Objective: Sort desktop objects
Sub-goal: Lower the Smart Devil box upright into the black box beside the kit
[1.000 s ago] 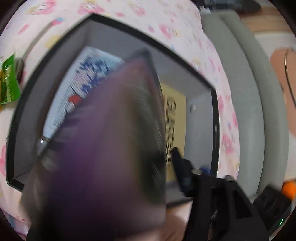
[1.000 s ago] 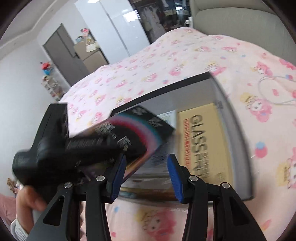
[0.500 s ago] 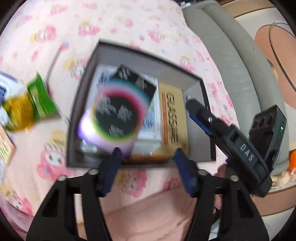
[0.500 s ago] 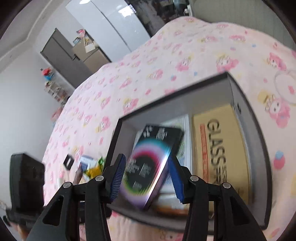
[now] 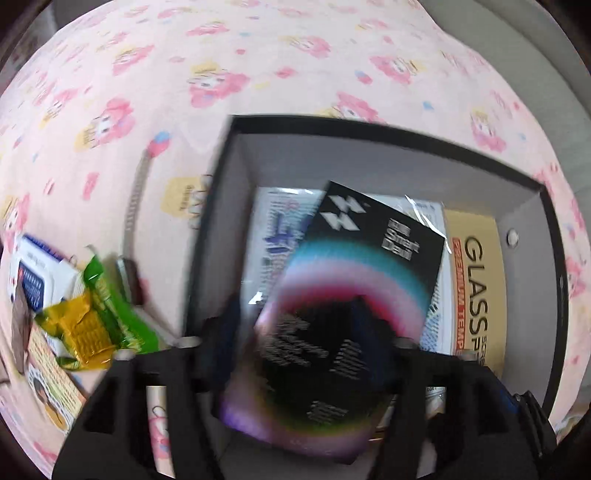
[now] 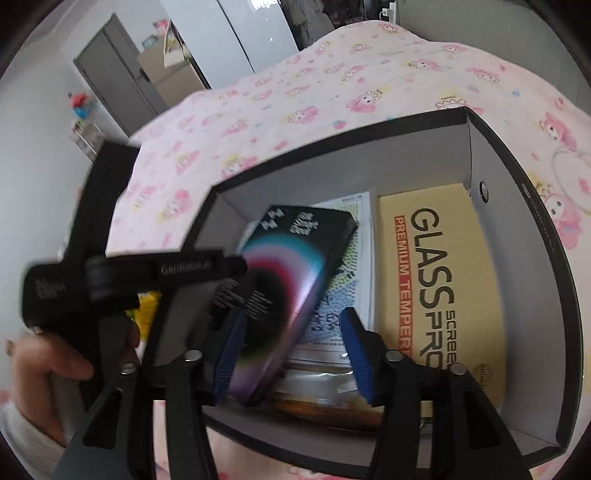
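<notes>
Nearest the lenses are two grippers. The left gripper [image 5: 297, 332] points steeply down into the tray, and the one black box [image 5: 369, 266] with a rainbow ring fills the gap between its blurred fingers, so it seems clamped by its sides. The right gripper [image 6: 291, 350] reaches in low from the near rim. Its blue-padded jaws are spread wide and hold nothing, the box's lower end lying just beside one pad and clear of the other. The black box is tilted on edge inside the tray, over the other contents. One bare hand [image 6: 44, 365] with a white cuff holds the left tool's grip. There is one grey tray [image 5: 369, 166] with dark rims. Flat in it lie one yellow GLASS package [image 5: 476, 288] along one wall and one white printed sheet [image 5: 273, 229] beside it. Outside the tray, near its other wall, are one green-and-yellow wrapper [image 5: 88, 321], one blue-and-white packet [image 5: 33, 280] and one orange card [image 5: 51, 369]. Everything rests on a pink cartoon-print cloth [image 5: 258, 55]. Beyond it stand a grey door [image 6: 110, 74], a cardboard carton [image 6: 173, 70] and pale cabinets [image 6: 236, 29].
</notes>
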Tool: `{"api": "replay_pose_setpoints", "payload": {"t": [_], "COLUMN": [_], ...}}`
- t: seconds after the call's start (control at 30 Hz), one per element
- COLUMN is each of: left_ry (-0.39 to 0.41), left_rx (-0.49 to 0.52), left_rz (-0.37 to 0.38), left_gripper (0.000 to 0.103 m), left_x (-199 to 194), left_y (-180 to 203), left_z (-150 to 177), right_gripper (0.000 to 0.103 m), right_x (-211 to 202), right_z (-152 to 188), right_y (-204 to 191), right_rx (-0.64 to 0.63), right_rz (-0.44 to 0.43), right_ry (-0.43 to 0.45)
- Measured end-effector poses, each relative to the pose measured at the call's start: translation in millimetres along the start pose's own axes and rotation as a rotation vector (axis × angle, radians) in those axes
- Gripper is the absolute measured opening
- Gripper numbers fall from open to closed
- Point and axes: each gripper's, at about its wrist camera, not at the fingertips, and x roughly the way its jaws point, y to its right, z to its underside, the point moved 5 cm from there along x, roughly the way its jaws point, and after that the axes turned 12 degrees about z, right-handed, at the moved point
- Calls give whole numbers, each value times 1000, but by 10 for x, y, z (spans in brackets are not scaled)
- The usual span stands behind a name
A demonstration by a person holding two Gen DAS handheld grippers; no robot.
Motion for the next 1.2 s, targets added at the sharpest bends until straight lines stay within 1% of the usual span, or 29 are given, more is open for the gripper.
{"api": "replay_pose_setpoints", "payload": {"t": [0.03, 0.07, 0.1, 0.2, 0.23, 0.3, 0.4, 0.43, 0.47, 0.57, 0.6, 0.63, 0.67, 0.7, 0.77, 0.8, 0.83, 0.87, 0.9, 0.93, 0.97, 1.0, 1.03, 1.07, 1.17, 1.2], "left_ry": [-13, -21, -26, -55, -62, -70, -80, -86, -94, -112, -103, -88, -74, -59, -30, -49, -67, -73, -77, -77, -72, -64, -56, -64, -127, -152], "left_rx": [8, 6, 0, -43, -47, -57, -73, -77, -79, -80, -76, -72, -68, -64, -56, -61, -59, -40, -16, 13, 45, 68, 85, 89, 42, 36], "left_rz": [-32, -42, -38, 10, 16, 24, 35, 65, 107, 253, 255, 238, 220, 202, 167, 146, 138, 133, 122, 95, 30, -26, -72, -82, -12, 16], "left_gripper": [75, 76, 78, 79, 81, 82, 82, 82, 81, 80, 75, 62, 57, 57, 61, 62, 60, 61, 63, 70, 76, 85, 92, 94, 94, 93], "left_x": [45, 81, 113, 186, 205, 209, 205, 200, 193, 159, 146, 135, 124, 112, 88, 140, 186, 199, 203, 207, 224, 270, 326, 367, 455, 452], "left_y": [25, 47, 67, 123, 136, 128, 109, 126, 152, 285, 271, 228, 185, 143, 57, 6, -18, 1, 43, 88, 115, 145, 179, 188, 188, 235], "left_z": [-8, -29, -55, -117, -124, -115, -94, -81, -65, -17, -36, -68, -100, -133, -198, -220, -244, -274, -296, -319, -352, -367, -371, -381, -479, -439], "right_gripper": [53, 53, 53, 53, 54, 57, 58, 58, 58, 62, 62, 62, 62, 62, 62, 62, 62, 62, 62, 62, 62, 62, 62, 62, 62, 62], "right_x": [21, 25, 17, -26, -42, -56, -2, 17, 29, 58, 62, 62, 65, 68, 80, 95, 110, 124, 134, 140, 153, 170, 186, 201, 235, 246], "right_z": [10, 13, 12, 2, -3, -11, -12, -8, -3, 20, 32, 43, 55, 67, 62, 54, 47, 41, 42, 47, 55, 64, 74, 79, 63, 56], "right_y": [1, 11, 28, 87, 116, 195, 299, 310, 302, 214, 171, 124, 94, 76, 92, 114, 123, 122, 102, 70, 38, 5, -27, -47, -25, -14], "right_rx": [-11, -19, -26, -42, -41, -25, 28, 32, 24, -28, -43, -58, -68, -74, -59, -40, -31, -29, -37, -53, -67, -80, -92, -100, -85, -78], "right_rz": [18, 35, 51, 86, 89, 80, 13, -10, -15, 1, -2, -5, -2, 6, 16, 16, 15, 15, 16, 18, 19, 21, 22, 29, 39, 41], "right_ry": [-5, -5, -2, 16, 21, 22, -29, -44, -52, -67, -70, -72, -69, -63, -58, -60, -64, -68, -70, -72, -75, -80, -84, -86, -88, -89]}}
